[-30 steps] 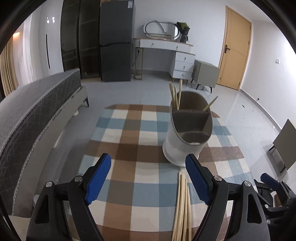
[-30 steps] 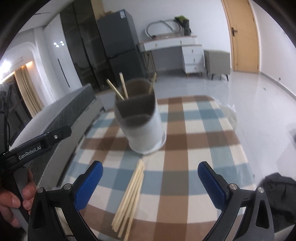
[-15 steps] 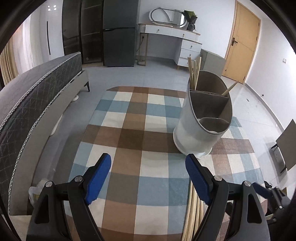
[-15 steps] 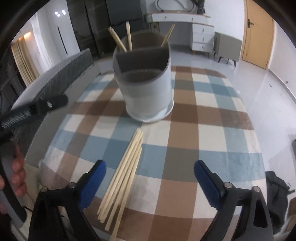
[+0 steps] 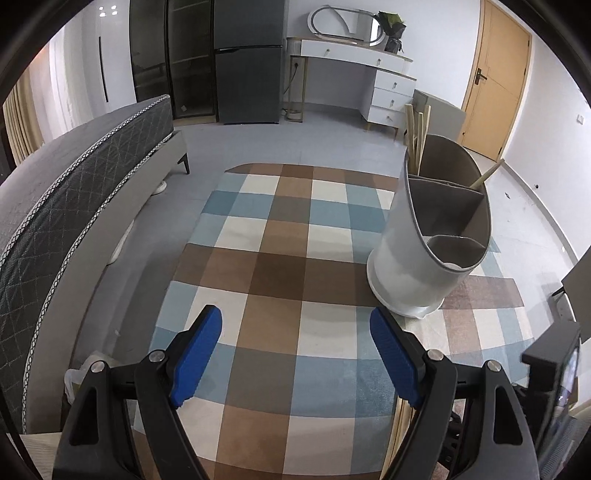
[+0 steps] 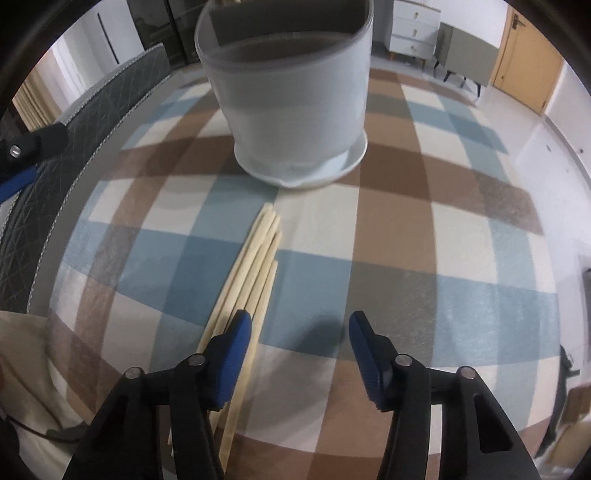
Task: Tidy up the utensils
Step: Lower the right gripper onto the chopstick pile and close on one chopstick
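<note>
Checked cloth covers the worktop, where light, stiff, slippery chopsticks lie bundled near the white holder, best pinched mid-length, while the right hand-held gripper closes, nothing yet between its jaws, its left pad over the bundle.

This is a room in a home, furnished as a bedroom. A bed with a dark grey quilted mattress stands along one side. Against the far white wall are a tall dark grey refrigerator, dark glass-fronted cabinets, and a white dressing table with drawers carrying an oval mirror and a potted plant. A light wooden door closes the corner. The table wears a brown, blue and cream checked cloth.
</note>
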`<state>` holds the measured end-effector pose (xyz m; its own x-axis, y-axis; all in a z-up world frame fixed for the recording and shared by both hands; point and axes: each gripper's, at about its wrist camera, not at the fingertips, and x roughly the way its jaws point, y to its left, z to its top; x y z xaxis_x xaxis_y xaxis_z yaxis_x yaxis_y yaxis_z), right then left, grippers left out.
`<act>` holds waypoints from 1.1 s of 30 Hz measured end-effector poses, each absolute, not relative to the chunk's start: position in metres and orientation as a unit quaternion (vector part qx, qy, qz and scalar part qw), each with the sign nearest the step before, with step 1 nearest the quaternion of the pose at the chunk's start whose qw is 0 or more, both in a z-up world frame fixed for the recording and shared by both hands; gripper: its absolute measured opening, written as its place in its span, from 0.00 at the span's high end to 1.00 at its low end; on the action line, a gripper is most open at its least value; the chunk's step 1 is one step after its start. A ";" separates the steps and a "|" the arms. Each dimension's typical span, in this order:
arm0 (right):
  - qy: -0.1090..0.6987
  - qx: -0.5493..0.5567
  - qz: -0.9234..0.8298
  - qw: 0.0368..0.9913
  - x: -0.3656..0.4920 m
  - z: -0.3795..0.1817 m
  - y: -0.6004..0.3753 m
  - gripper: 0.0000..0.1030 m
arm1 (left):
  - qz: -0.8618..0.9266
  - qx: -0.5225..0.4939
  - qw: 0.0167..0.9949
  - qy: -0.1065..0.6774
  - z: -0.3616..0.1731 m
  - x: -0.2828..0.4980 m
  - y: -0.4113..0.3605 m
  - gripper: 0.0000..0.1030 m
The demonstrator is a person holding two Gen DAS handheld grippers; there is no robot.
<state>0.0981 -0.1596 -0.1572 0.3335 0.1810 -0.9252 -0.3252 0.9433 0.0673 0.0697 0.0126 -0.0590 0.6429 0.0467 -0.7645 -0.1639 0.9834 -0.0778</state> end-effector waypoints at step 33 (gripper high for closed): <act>0.528 0.016 0.162 0.833 0.131 -0.140 -0.178 0.97 | 0.022 -0.099 0.861 0.499 -0.093 0.089 0.011 0.23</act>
